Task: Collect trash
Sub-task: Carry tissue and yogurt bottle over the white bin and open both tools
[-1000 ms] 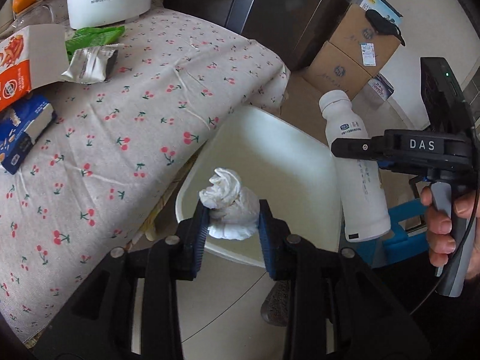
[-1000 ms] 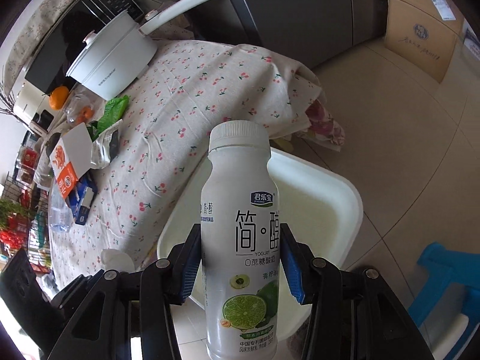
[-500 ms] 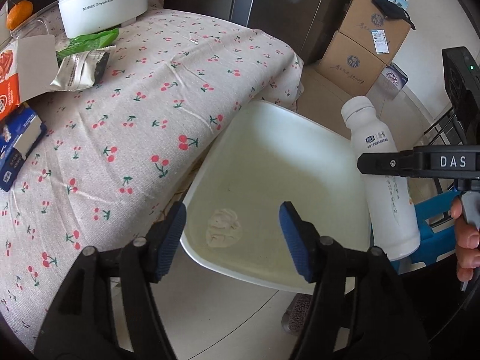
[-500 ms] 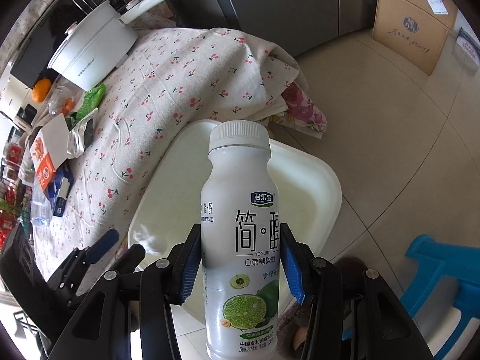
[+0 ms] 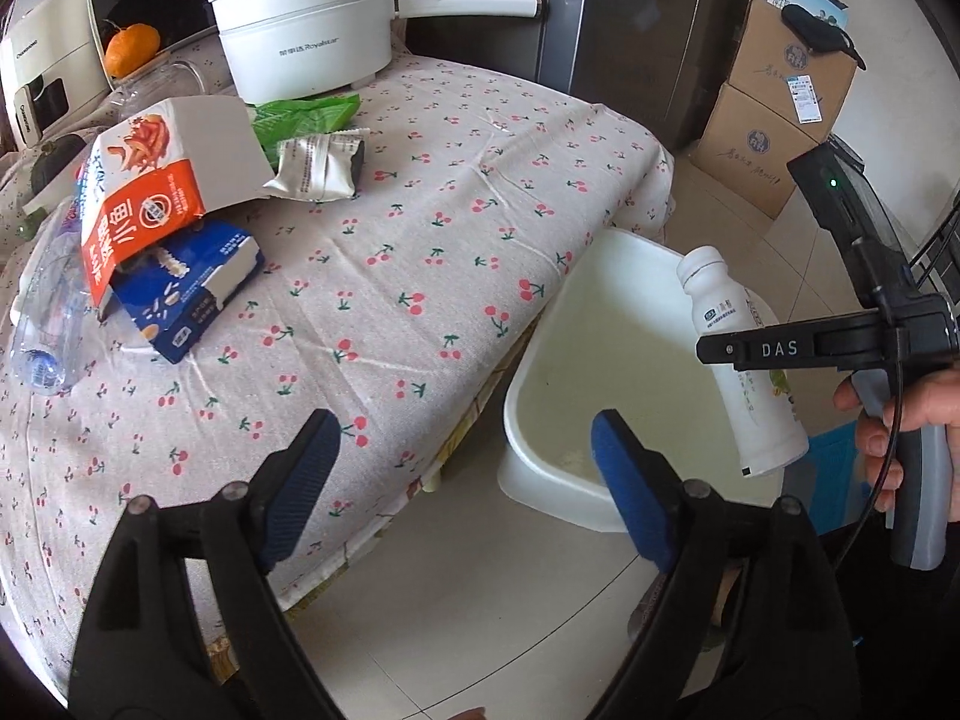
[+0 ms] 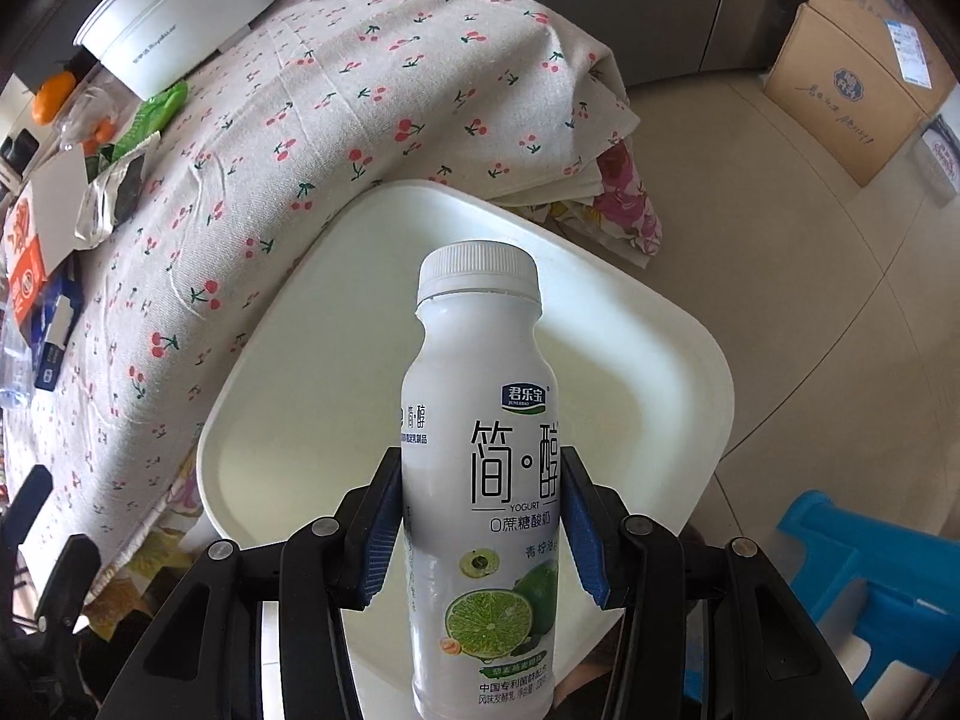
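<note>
A white bin (image 5: 606, 312) stands on the floor beside the table and also shows in the right wrist view (image 6: 696, 372). My right gripper (image 6: 480, 516) is shut on a white yogurt bottle (image 6: 486, 480) and holds it upright over the bin; the bottle also shows in the left wrist view (image 5: 744, 372). My left gripper (image 5: 465, 468) is open and empty, above the table's near edge and the bin's left rim. On the table lie an orange-and-white carton (image 5: 144, 204), a blue box (image 5: 186, 288), a silver wrapper (image 5: 318, 168), a green wrapper (image 5: 300, 117) and a clear plastic bottle (image 5: 45, 324).
The cherry-print tablecloth (image 5: 420, 228) also bears a white electric pot (image 5: 306, 42) with a long handle, and an orange (image 5: 132, 48) lies at the back. Cardboard boxes (image 5: 774, 114) stand by the far wall. A blue stool (image 6: 864, 588) stands right of the bin.
My left gripper has opened and let the crumpled tissue fall into the bin, then drawn back toward the table. My right gripper has carried the bottle further over the bin.
</note>
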Available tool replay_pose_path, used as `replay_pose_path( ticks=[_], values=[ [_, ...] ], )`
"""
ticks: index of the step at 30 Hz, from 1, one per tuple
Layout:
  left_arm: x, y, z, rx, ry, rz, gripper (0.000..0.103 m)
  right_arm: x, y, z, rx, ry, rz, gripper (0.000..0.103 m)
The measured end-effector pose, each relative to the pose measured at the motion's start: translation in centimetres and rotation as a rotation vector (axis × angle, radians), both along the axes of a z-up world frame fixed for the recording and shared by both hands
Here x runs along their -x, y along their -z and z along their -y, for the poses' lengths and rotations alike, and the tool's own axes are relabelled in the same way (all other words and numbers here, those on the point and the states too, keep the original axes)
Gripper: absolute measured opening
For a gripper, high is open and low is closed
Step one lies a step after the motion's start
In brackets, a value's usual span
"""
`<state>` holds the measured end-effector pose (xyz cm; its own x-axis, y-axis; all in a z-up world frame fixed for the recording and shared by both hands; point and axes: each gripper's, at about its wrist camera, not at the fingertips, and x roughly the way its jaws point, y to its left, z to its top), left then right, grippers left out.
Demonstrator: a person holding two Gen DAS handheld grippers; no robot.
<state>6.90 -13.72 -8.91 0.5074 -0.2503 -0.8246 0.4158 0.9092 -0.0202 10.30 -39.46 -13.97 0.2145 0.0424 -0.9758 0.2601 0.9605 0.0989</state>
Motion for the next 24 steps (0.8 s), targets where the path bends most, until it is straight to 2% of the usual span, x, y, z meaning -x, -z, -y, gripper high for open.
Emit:
replay_pose_path(
  ticks=[5,9,12,24],
  values=[
    [0.3,-0.4,-1.8,-0.006,-0.029,0.005,0.087,-1.0,0.4,-1.4,0.067,-0.043,-0.001,0.050],
    [0.4,-0.6,-2.6,-0.010,-0.042,0.008,0.087,-1.2,-0.2,-2.1,0.061,-0.046,0.029,0.052],
    [0.7,-0.8,-3.4,-0.015,-0.052,0.011,0.088,-1.3,-1.3,-2.6,0.059,-0.047,0.062,0.069],
    [0.9,-1.1,-7.0,-0.011,-0.110,0.000,0.088,-0.1,-5.6,-5.1,-0.009,-0.060,0.121,0.071]
  ],
)
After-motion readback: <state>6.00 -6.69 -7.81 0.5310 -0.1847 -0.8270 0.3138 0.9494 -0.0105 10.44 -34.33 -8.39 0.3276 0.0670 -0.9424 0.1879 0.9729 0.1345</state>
